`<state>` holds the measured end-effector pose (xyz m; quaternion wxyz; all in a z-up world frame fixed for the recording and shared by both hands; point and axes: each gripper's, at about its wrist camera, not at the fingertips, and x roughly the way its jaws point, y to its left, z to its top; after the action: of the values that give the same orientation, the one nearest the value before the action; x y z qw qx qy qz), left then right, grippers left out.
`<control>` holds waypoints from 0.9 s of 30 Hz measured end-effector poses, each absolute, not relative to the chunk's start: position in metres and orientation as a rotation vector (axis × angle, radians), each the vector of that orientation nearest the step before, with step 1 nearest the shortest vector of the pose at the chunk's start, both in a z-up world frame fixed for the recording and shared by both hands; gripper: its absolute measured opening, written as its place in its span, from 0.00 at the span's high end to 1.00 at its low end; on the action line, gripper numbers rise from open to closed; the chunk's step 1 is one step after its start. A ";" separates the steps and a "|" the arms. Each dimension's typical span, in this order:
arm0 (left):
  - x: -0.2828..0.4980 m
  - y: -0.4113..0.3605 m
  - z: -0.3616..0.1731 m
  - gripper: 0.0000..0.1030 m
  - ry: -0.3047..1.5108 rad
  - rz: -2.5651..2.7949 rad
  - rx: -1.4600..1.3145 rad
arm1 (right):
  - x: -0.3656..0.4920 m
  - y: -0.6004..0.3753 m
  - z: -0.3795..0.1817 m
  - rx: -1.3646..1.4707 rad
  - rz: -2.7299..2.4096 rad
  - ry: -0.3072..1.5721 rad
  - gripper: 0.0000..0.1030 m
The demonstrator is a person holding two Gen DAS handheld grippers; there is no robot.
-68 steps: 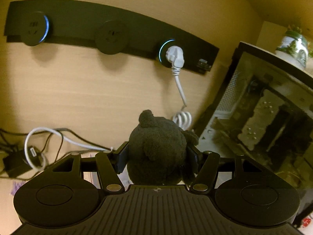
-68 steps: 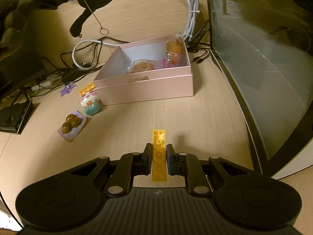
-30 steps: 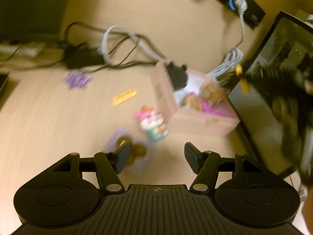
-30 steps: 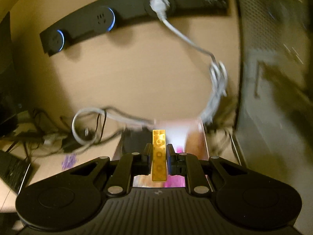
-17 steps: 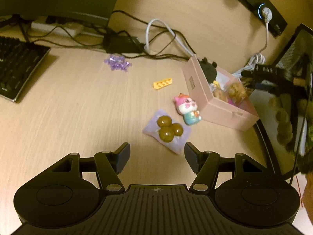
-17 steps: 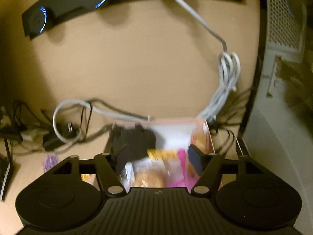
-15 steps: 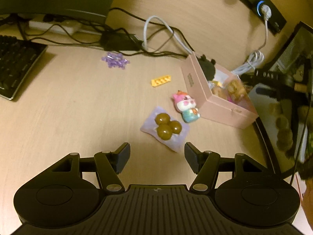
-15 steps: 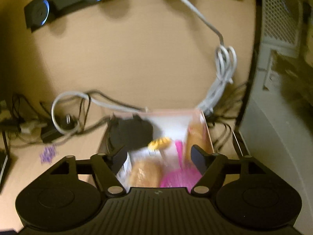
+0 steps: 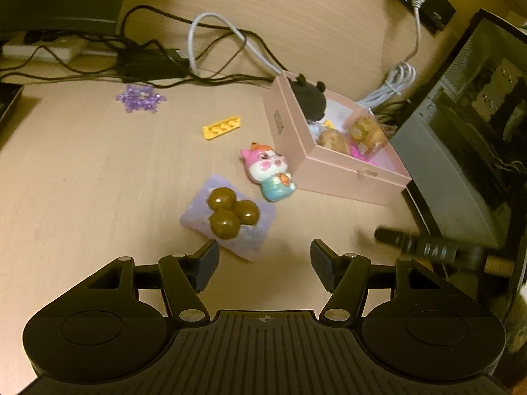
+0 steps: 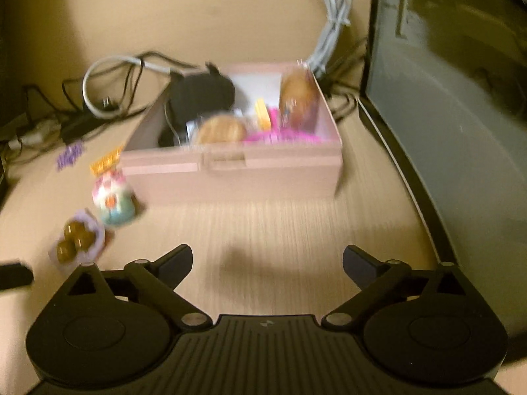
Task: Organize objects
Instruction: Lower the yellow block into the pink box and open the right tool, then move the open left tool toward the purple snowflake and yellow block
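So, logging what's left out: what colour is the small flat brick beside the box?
Yellow, clearest in the left wrist view.

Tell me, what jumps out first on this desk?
An open pink box beside the computer case, holding a black plush toy and wrapped pastries. Just before it lie a pink-eared cartoon figurine and a purple packet of three brown balls, nearest the open left gripper.

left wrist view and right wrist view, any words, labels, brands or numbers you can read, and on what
None can be read as text.
pink box: a small mark on its left wall, too small to read.
wrapped snack in the box: printing on the wrapper, blurred.
right gripper, seen from the left wrist view: pale marks on its dark side, smeared by motion.
right wrist view: too blurred overall to read anything.
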<state>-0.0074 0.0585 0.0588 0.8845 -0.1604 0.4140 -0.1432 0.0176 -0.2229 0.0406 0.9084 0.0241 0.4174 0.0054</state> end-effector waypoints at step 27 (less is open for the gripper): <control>0.012 0.084 0.059 0.36 0.816 -0.223 -0.334 | -0.013 -0.203 0.011 0.022 -0.019 0.918 0.00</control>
<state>0.0125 0.0842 0.0587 0.8984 -0.1613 0.3940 -0.1075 -0.0128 -0.2028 0.0113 0.8964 0.0108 0.4430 -0.0092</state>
